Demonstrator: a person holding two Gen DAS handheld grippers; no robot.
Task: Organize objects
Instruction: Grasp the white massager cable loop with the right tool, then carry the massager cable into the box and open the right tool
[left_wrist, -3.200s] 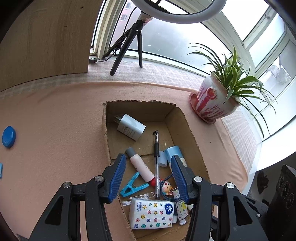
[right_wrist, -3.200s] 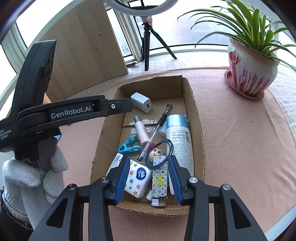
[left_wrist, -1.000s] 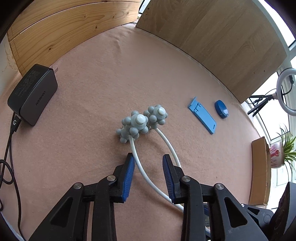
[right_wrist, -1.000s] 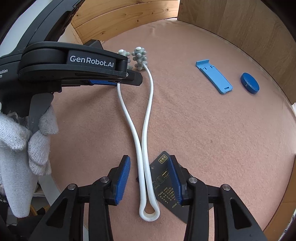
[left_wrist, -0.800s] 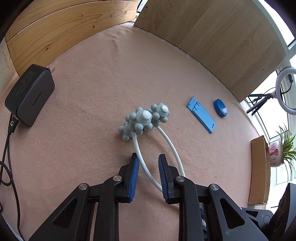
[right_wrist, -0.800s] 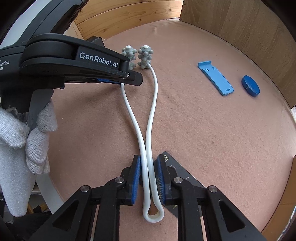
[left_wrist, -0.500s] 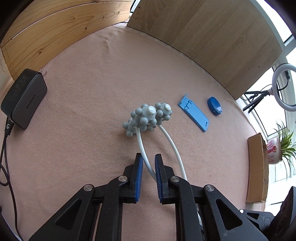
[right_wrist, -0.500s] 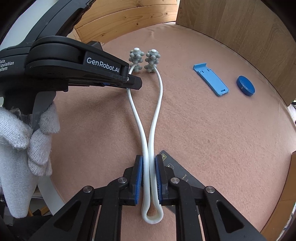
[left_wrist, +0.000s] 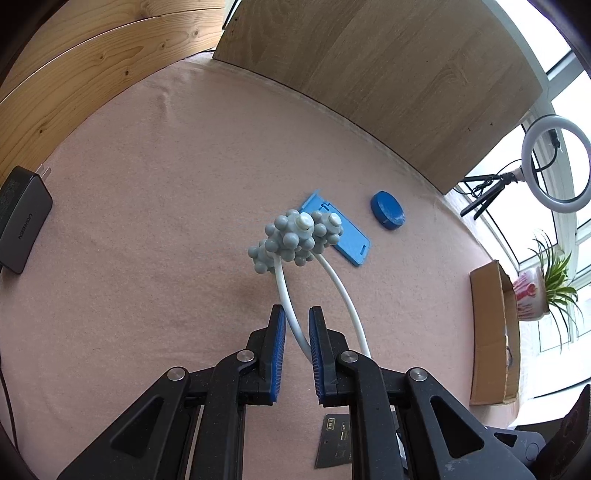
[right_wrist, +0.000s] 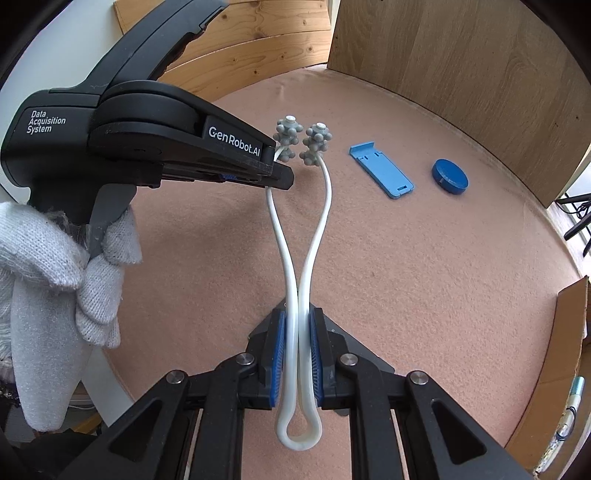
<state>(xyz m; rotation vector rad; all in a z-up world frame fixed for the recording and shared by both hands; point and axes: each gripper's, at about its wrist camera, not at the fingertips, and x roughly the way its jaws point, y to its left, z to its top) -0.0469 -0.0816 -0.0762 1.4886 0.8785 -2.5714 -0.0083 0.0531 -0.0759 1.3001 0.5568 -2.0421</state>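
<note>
- We see our right gripper (right_wrist: 297, 350) clamped on both white arms of a U-shaped neck massager (right_wrist: 325, 206), squeezing them together just above the closed loop, which hangs out behind the blue pads (right_wrist: 279, 354).
- Our left gripper (left_wrist: 296, 332) is closed on one arm only, the left one, nearer the knobby heads; in its own view the white arm (left_wrist: 286, 299) passes between the blue pads while the other arm (left_wrist: 343, 291) curves past outside on the right.
- From the right wrist camera, that left gripper (right_wrist: 275, 181) comes in from the left, held by a hand in a white knit glove (right_wrist: 66, 258), its tip at the left arm just below the grey heads.
- The massager's two grey ball-studded heads (left_wrist: 295, 240) sit side by side, touching or nearly so; the massager appears lifted off the pink felt mat (left_wrist: 147, 221), with a soft shadow beneath.
- Beyond the heads a blue flat phone stand (right_wrist: 382, 170) lies on the mat, and a blue round cap (right_wrist: 449, 176) lies just to its right.
- A dark charger brick (left_wrist: 20, 221) rests at the mat's far left edge.
- A cardboard box (left_wrist: 491, 332) stands at the right, with a potted plant (left_wrist: 543, 288) behind it and a ring light (left_wrist: 554, 170) by the window.
- A dark flat card (left_wrist: 332, 443) lies on the mat under the left gripper.
</note>
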